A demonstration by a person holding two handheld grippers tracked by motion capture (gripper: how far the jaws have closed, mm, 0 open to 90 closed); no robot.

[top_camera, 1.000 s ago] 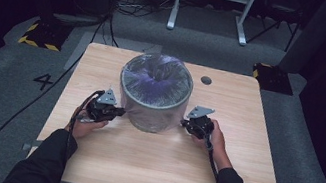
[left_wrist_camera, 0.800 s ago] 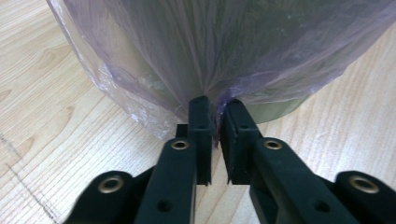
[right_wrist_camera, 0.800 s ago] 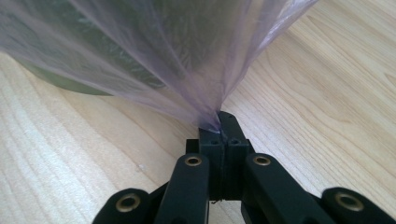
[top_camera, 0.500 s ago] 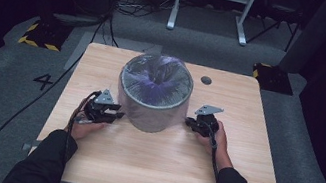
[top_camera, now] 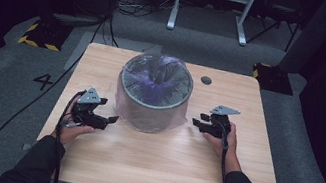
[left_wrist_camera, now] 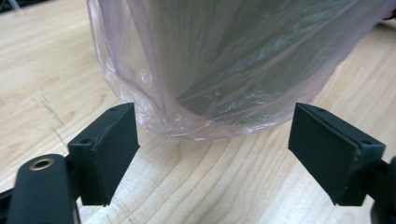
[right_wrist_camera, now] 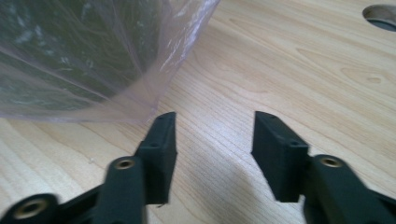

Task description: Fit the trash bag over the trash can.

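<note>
Grippers have both drawn back from the bagged bin (top_camera: 154, 92) since a second ago. Left gripper (top_camera: 106, 118) and right gripper (top_camera: 198, 119) have just been opening; both stand agape, empty, plastic just ahead.

The high view looks forward and down from above the person's side onto the whole light wooden table (top_camera: 148, 165), taken from some way off. Each gripper view sits low and close over the tabletop, looking along its own black jaws. All three views share the grey round bin wrapped in thin clear plastic (top_camera: 154, 92) (left_wrist_camera: 224, 65) (right_wrist_camera: 70, 51), seen from its opposite sides
</note>
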